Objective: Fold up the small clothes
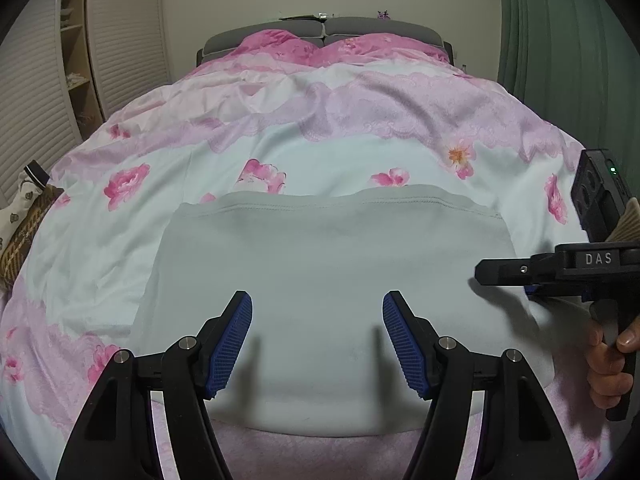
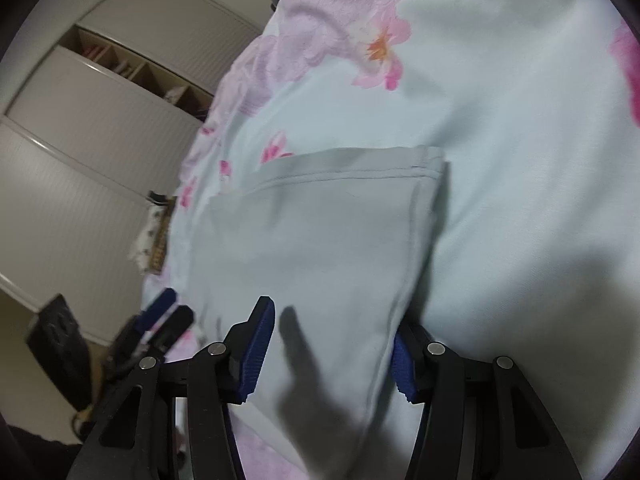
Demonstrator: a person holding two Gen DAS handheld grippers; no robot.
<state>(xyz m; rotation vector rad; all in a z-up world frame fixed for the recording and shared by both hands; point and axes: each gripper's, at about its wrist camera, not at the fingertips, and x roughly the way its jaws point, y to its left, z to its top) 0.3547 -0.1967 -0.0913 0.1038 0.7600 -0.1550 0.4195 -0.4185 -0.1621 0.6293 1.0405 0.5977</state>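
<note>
A pale grey garment (image 1: 332, 264) lies flat on the floral bed cover, hem at the far side. My left gripper (image 1: 317, 308) is open above its near half, holding nothing. My right gripper (image 1: 486, 272) comes in from the right at the garment's right edge. In the right wrist view the garment (image 2: 320, 240) lies between the wide-apart jaws of my right gripper (image 2: 334, 324). Its right fold edge runs up against the right blue pad (image 2: 402, 372). My left gripper (image 2: 168, 312) shows at lower left, blurred.
The bed cover (image 1: 320, 152) is white with pink flowers, with pink pillows (image 1: 332, 50) by the grey headboard. A patterned cloth pile (image 1: 24, 216) lies at the bed's left edge. White louvred wardrobe doors (image 1: 36, 96) stand at left, a green curtain (image 1: 560, 40) at right.
</note>
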